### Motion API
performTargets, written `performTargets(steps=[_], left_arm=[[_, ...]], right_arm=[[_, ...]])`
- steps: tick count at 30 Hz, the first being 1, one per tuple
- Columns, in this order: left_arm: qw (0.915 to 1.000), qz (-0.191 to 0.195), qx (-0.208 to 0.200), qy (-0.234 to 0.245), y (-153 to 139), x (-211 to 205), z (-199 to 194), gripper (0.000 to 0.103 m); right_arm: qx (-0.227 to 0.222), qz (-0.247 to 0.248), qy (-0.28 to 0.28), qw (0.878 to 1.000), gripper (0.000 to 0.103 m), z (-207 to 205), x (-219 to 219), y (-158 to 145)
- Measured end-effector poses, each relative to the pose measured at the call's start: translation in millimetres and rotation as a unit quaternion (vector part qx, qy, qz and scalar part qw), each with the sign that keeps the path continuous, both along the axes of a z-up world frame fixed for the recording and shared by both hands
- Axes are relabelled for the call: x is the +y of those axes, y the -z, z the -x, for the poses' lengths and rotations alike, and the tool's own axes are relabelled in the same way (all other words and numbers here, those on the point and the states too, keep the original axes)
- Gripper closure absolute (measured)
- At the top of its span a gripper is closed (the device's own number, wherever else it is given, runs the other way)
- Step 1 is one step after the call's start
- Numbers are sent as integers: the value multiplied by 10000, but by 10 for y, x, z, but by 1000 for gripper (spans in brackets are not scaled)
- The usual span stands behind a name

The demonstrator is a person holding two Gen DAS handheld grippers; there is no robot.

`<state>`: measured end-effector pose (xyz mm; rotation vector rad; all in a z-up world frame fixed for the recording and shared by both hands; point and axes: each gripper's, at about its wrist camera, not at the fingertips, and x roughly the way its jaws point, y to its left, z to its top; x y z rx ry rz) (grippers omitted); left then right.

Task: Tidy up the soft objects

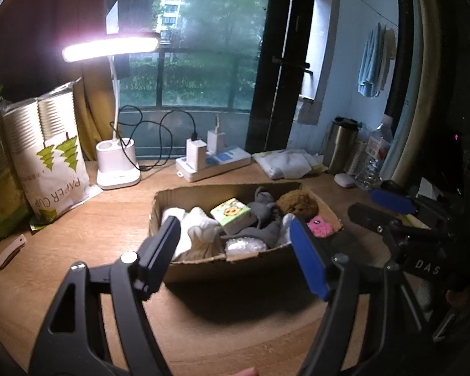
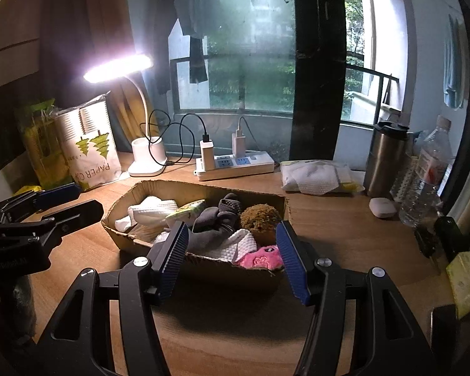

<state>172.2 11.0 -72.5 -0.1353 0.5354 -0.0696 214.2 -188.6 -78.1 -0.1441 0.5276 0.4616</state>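
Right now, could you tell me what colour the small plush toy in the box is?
Pink plush toy, clearest in the right wrist view.

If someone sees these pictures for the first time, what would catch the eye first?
Most likely the lit desk lamp glowing at the back left of the wooden desk. Next, the cardboard box in the middle, filled with soft things, with a pink plush toy at its near right corner. Both open grippers frame the box.
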Motion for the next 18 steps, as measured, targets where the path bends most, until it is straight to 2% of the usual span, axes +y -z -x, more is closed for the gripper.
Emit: performTargets(steps=[4,18], left_arm=[[9999,-45,-134,60,-95,-57,133,12],[9976,-160,-623,245,-539,-200,504,7]], right_arm=[[-81,-27,37,10000,42,100,-63,-59],[-491,-204,234,9983,39,516,-275,-468]])
